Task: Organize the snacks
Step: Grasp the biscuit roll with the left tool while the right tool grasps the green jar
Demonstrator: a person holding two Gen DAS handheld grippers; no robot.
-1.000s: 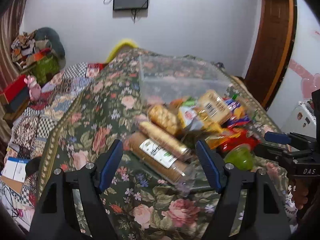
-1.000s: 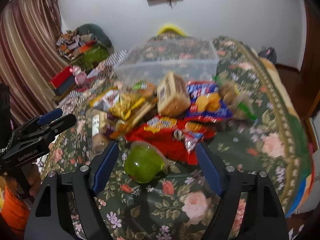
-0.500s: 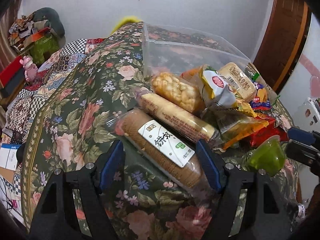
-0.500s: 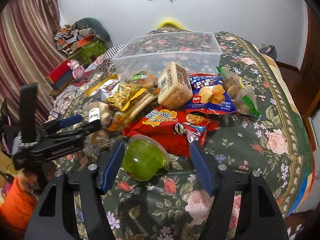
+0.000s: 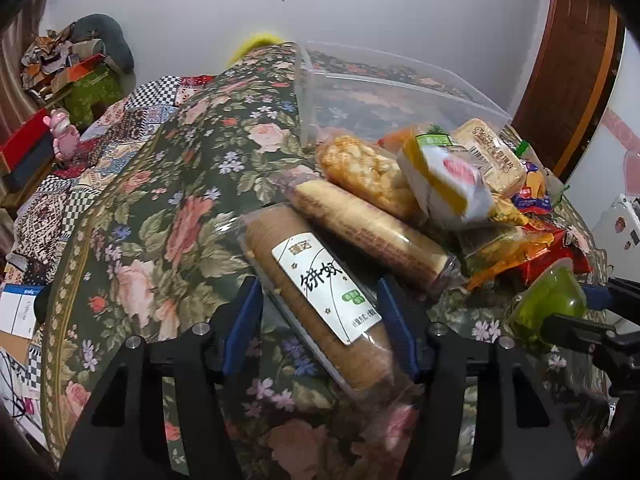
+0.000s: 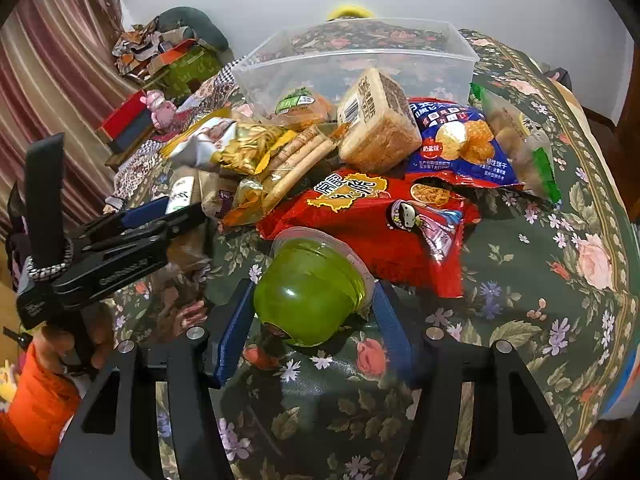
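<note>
A pile of snack packs lies on the floral bedspread in front of a clear plastic bin. My left gripper straddles a brown biscuit roll with a white label. Its jaws are closing, and a thin gap still shows on the left side. In the right wrist view my right gripper is closing on a green jelly cup lying on its side, and both blue pads touch it. The left view shows that same cup in the right gripper. The left gripper shows at the left of the right view.
Behind the roll lie a second biscuit roll and a yellow-white bag. A red chip bag, a blue bag and a square cake pack lie before the bin. An orange sleeve is at lower left.
Both grippers have come down and closer to the pile. The left jaws have narrowed around the biscuit roll, and the right jaws have narrowed onto the green cup.
</note>
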